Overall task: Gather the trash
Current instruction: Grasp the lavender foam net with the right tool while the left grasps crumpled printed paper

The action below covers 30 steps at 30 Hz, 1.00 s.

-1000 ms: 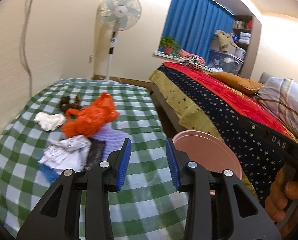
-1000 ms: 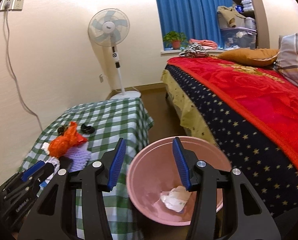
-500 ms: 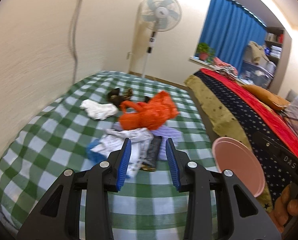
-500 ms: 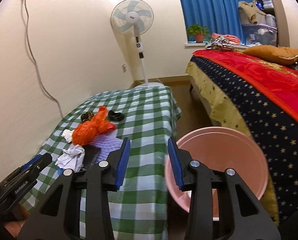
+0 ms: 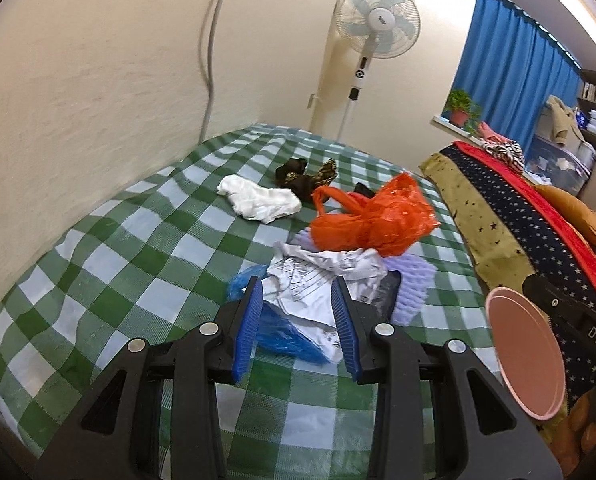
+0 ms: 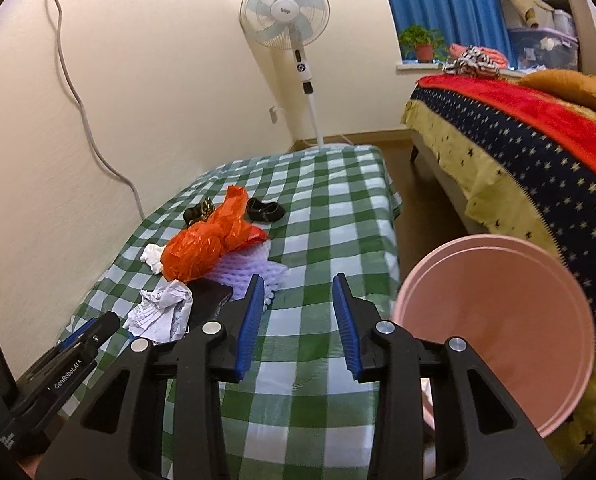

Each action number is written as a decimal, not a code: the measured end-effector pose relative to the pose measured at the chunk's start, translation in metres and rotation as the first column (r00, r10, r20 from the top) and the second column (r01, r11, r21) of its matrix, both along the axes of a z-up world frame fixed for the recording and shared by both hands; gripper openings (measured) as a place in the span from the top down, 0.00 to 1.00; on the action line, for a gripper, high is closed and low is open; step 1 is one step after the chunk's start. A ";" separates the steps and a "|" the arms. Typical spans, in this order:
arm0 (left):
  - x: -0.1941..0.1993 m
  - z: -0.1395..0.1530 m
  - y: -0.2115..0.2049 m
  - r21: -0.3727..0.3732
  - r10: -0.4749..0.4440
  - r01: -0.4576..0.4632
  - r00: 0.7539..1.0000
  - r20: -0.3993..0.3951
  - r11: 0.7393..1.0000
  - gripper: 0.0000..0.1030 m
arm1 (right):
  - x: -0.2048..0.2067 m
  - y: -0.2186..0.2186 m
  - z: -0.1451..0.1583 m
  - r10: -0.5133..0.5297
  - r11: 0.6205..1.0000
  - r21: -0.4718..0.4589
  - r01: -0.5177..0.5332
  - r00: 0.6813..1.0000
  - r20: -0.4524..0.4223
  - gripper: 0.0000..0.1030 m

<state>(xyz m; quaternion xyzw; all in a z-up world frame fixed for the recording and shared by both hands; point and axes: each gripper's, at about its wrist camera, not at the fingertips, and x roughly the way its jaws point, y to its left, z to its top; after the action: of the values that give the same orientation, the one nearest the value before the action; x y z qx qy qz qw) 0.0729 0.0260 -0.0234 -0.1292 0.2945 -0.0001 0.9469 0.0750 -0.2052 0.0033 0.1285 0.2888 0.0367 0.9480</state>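
Note:
Trash lies on the green checked table [image 5: 109, 264]: crumpled printed paper [image 5: 322, 276], a blue plastic piece [image 5: 281, 336], an orange plastic bag [image 5: 374, 220], purple foam netting [image 5: 412, 284], a white tissue wad [image 5: 257, 200] and dark wrappers [image 5: 302, 174]. My left gripper [image 5: 298, 320] is open, just short of the crumpled paper and blue plastic. My right gripper [image 6: 298, 320] is open and empty above the table's near right part [image 6: 310, 400]. The pink bin [image 6: 494, 324] stands right of the table. The orange bag [image 6: 205, 244] and the paper [image 6: 161, 308] also show in the right wrist view.
A standing fan [image 5: 374, 28] is behind the table by the wall. A bed with a starred blue and red cover [image 6: 538, 136] runs along the right. A grey cable [image 6: 81, 112] hangs down the wall. The left gripper shows at the lower left of the right wrist view [image 6: 69, 360].
The left gripper swung left from the bin side and now faces the trash pile closely. The right gripper swung left off the bin's inside to the table.

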 end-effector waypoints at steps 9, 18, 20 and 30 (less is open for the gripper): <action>0.016 -0.007 0.005 -0.014 0.032 -0.032 0.999 -0.022 0.999 0.58 | 0.037 0.014 -0.022 0.026 0.998 0.052 -0.023 0.998 -0.050 0.64; 0.033 -0.017 0.005 -0.011 0.046 -0.047 0.996 -0.075 0.999 0.51 | 0.072 0.026 -0.044 0.062 0.992 0.116 -0.048 0.990 -0.123 0.58; 0.036 -0.019 0.006 -0.019 0.051 -0.053 0.995 -0.091 0.998 0.51 | 0.078 0.028 -0.048 0.068 0.991 0.124 -0.050 0.987 -0.143 0.57; 0.046 -0.027 0.005 -0.045 0.026 -0.033 0.990 -0.139 0.998 0.50 | 0.094 0.042 -0.064 0.114 0.991 0.096 -0.094 0.967 -0.228 0.62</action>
<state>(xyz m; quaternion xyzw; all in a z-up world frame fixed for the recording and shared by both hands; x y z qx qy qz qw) 0.1192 0.0315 -0.0508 -0.1555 0.3573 0.0158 0.9208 0.1689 -0.1629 -0.0611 0.1566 0.4023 0.0833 0.8982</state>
